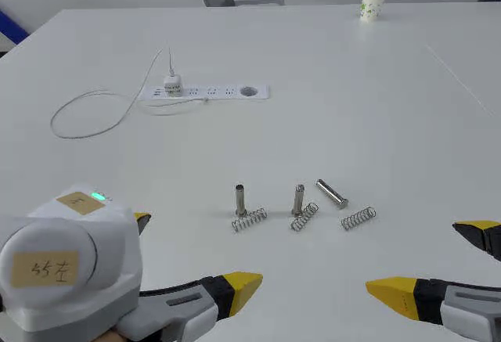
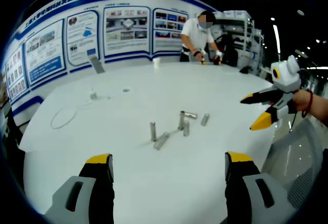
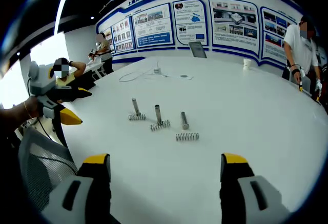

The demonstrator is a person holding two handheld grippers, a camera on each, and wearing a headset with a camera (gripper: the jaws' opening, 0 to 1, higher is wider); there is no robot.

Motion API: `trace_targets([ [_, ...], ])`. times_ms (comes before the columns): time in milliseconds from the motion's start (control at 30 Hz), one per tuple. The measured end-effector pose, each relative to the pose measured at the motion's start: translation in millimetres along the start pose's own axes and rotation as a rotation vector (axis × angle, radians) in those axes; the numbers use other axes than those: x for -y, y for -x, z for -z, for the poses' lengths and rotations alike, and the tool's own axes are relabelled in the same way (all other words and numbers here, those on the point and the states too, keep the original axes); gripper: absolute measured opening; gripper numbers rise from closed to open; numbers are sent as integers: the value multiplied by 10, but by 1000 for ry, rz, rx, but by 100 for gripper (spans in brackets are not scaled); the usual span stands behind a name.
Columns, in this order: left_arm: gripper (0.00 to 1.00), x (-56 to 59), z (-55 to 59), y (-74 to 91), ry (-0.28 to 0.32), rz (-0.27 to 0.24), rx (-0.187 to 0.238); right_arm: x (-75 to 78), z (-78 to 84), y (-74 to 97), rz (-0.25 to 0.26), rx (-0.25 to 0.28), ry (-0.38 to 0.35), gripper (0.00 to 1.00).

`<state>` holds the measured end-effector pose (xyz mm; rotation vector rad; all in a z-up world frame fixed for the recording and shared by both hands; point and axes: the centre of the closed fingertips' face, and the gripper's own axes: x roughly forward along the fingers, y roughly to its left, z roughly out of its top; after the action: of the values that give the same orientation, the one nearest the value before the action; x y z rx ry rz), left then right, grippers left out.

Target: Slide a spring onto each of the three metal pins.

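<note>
Three metal pins sit mid-table. The left pin (image 1: 240, 199) (image 2: 152, 131) (image 3: 135, 106) and the middle pin (image 1: 298, 198) (image 2: 181, 120) (image 3: 158, 114) stand upright. The right pin (image 1: 332, 193) (image 2: 190, 115) (image 3: 183, 120) lies on its side. Beside each lies a loose spring: the left spring (image 1: 249, 219) (image 3: 136, 117), the middle spring (image 1: 304, 217) (image 3: 160, 125), the right spring (image 1: 358, 217) (image 3: 187, 137). My left gripper (image 1: 192, 252) (image 2: 169, 160) (image 3: 82, 108) hangs open near the front left. My right gripper (image 1: 430, 257) (image 3: 165, 158) (image 2: 251, 114) is open at the front right. Neither holds anything.
A white power strip (image 1: 211, 91) with a plugged charger and looped white cable (image 1: 94, 111) lies further back on the left. A paper cup (image 1: 373, 4) stands at the far edge. A person (image 2: 197, 34) works at the table's far side; others sit off to the side (image 3: 64, 73).
</note>
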<state>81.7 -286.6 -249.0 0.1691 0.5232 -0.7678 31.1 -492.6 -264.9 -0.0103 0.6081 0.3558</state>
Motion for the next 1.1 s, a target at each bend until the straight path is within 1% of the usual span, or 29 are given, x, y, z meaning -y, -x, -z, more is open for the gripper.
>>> trace_targets([
  [333,91,0,8,1,2,0,-3,-18,-16,4,1,10,-5,88],
  [500,91,5,3,2,5,1,-1,45,-60,-8,15,21,-19,84],
  [567,90,8,12,-1,5,2,-6,61,-73,-22,14,19,-22,83],
  [633,90,12,7,-5,4,0,-1,70,-87,-41,13,17,-15,82],
  [700,89,19,3,-9,7,2,3,83,-112,-67,13,17,-7,81],
  [800,89,26,15,-21,5,4,-2,110,-147,-123,11,13,0,79],
  [1100,88,21,19,-38,10,4,-2,159,-265,-344,-10,9,20,75],
])
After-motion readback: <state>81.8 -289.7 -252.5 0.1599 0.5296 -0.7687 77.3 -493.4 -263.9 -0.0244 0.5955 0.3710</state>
